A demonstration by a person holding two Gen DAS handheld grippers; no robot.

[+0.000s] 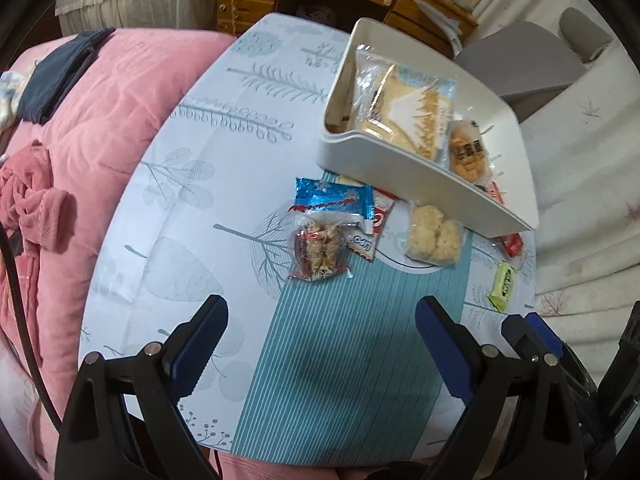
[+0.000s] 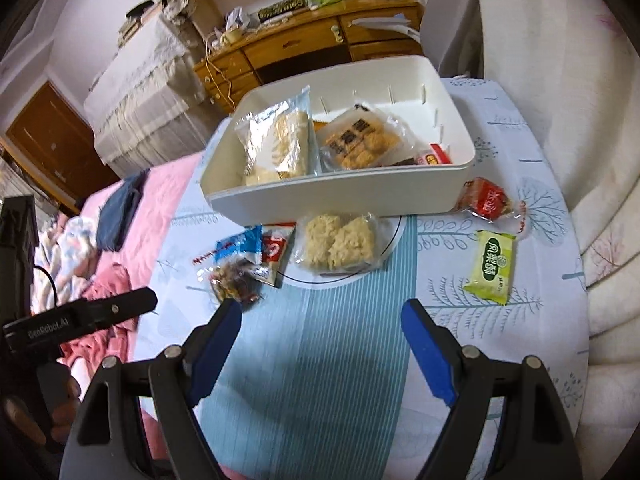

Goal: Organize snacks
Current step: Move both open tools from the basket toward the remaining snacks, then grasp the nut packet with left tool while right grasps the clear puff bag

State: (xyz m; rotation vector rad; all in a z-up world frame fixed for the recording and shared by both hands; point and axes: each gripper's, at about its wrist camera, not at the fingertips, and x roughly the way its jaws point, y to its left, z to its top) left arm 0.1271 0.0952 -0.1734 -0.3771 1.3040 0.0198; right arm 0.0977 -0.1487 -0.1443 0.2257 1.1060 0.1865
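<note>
A white bin [image 1: 404, 172] [image 2: 340, 196] stands on the table and holds several wrapped snacks, among them a pale cracker pack [image 2: 280, 140] and an orange biscuit pack [image 2: 360, 140]. In front of it lie a pale rice-cake pack [image 1: 434, 234] [image 2: 340, 244], a blue packet [image 1: 332, 196] [image 2: 236, 246], a clear nut-bar pack [image 1: 320, 250] [image 2: 236, 280], a red-white packet [image 2: 276, 252], a red packet [image 2: 490, 200] and a green packet [image 1: 503, 286] [image 2: 490, 266]. My left gripper [image 1: 322, 320] is open and empty above the teal runner. My right gripper [image 2: 322, 316] is open and empty, short of the rice-cake pack.
A round table with a leaf-print cloth [image 1: 192, 184] and a teal striped runner [image 2: 320, 360]. A bed with a pink quilt [image 1: 100, 120] lies to the left. A wooden desk [image 2: 304, 48] stands behind. A white cushion [image 2: 600, 160] is at the right.
</note>
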